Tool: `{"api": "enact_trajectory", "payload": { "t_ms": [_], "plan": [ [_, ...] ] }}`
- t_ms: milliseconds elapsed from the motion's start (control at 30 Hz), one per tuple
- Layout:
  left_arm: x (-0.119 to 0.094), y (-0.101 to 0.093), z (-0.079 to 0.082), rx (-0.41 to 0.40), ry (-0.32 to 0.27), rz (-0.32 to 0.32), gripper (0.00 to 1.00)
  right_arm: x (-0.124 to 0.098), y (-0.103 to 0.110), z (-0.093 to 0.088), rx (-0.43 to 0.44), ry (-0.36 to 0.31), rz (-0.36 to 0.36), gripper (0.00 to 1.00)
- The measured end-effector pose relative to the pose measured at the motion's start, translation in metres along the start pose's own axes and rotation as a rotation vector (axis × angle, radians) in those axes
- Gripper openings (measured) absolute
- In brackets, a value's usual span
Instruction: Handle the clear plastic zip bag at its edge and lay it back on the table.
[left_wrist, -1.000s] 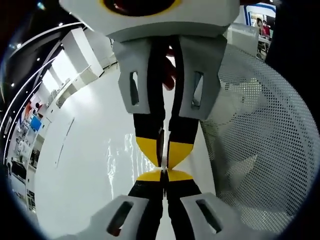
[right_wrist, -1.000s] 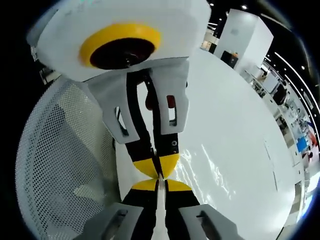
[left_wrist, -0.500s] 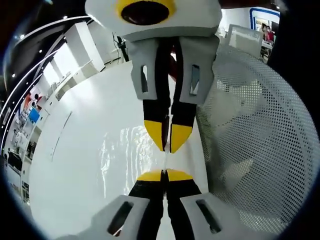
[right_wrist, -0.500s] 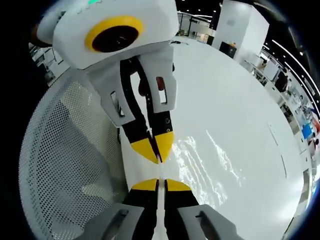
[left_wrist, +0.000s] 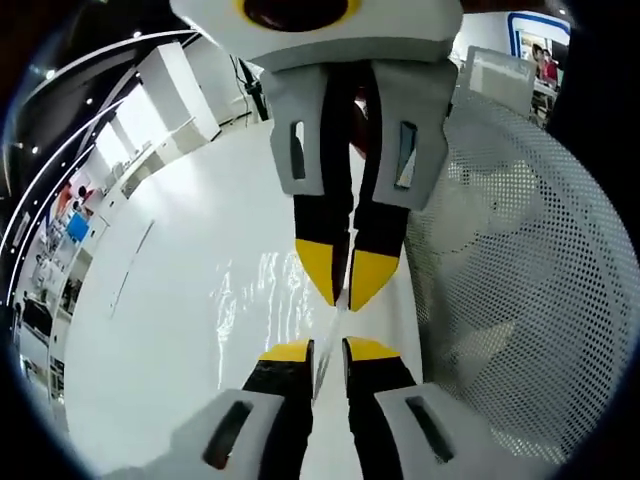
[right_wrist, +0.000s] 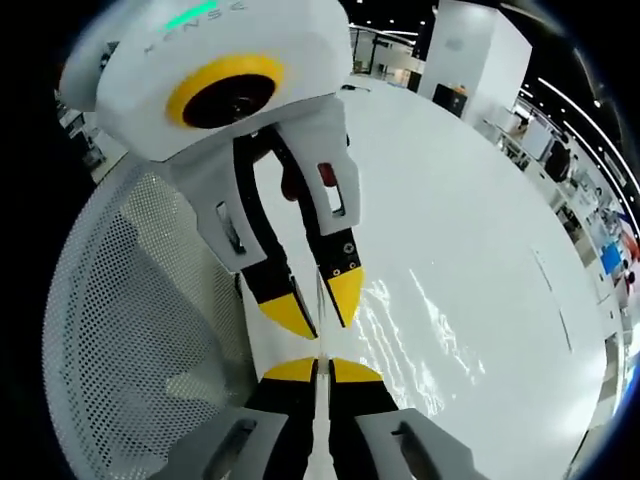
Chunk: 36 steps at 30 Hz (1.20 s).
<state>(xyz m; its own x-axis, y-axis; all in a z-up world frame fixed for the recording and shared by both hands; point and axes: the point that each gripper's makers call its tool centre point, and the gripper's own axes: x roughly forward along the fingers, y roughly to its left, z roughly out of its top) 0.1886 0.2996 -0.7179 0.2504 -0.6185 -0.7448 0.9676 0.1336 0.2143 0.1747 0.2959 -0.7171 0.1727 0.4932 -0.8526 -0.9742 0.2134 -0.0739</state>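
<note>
The clear zip bag (left_wrist: 262, 300) lies flat on the white bench (left_wrist: 160, 300) beside a mesh basket (left_wrist: 520, 260). The left tongs (left_wrist: 328, 348) stand parted, the bag's edge loose between them; the right tongs (right_wrist: 316, 368) pinch that edge, pressed together. The laying-down looks nearly done; next the right tongs would likely part and lift clear.

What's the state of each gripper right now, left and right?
Left gripper: open, jaws parted either side of the clear plastic zip bag's edge.
Right gripper: closed, holding the bag's edge.
</note>
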Motion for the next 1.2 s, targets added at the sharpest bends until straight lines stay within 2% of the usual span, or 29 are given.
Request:
{"api": "enact_trajectory", "payload": {
  "t_ms": [133,400,533,567,600,633,700,833,1000,1200],
  "plan": [
    [0.006,-0.003,0.000,0.015,0.007,-0.014,0.00,-0.001,-0.001,-0.002,-0.022,0.005,-0.001,0.00],
    [0.004,-0.004,0.006,-0.018,-0.025,-0.022,0.00,0.004,-0.006,-0.004,-0.096,0.002,-0.016,0.00],
    [0.004,-0.005,0.008,-0.023,-0.028,-0.026,0.00,0.006,-0.004,-0.002,-0.093,0.001,-0.010,0.00],
    [0.004,-0.005,0.008,-0.019,-0.029,-0.025,0.00,0.006,-0.009,0.000,-0.141,0.002,-0.044,0.00],
    [0.004,-0.005,0.005,-0.013,-0.014,-0.026,0.00,0.007,-0.004,0.001,-0.158,-0.006,-0.029,0.00],
    [0.004,-0.006,0.003,-0.008,-0.004,-0.031,0.00,0.008,0.000,0.000,-0.119,-0.002,-0.016,0.00],
    [0.006,-0.005,0.002,0.014,-0.011,-0.030,0.00,0.008,-0.002,0.001,-0.102,-0.011,-0.021,0.00],
    [0.003,-0.004,-0.002,-0.029,-0.017,-0.039,0.00,0.004,-0.003,-0.008,-0.078,-0.007,-0.014,0.00],
    [0.001,-0.004,-0.007,-0.027,-0.013,-0.032,0.00,0.001,-0.006,-0.028,-0.037,0.006,-0.020,0.00],
    [0.001,-0.004,-0.007,-0.028,-0.014,-0.030,0.00,-0.007,-0.007,-0.037,-0.043,0.030,-0.033,0.00]
  ]
}}
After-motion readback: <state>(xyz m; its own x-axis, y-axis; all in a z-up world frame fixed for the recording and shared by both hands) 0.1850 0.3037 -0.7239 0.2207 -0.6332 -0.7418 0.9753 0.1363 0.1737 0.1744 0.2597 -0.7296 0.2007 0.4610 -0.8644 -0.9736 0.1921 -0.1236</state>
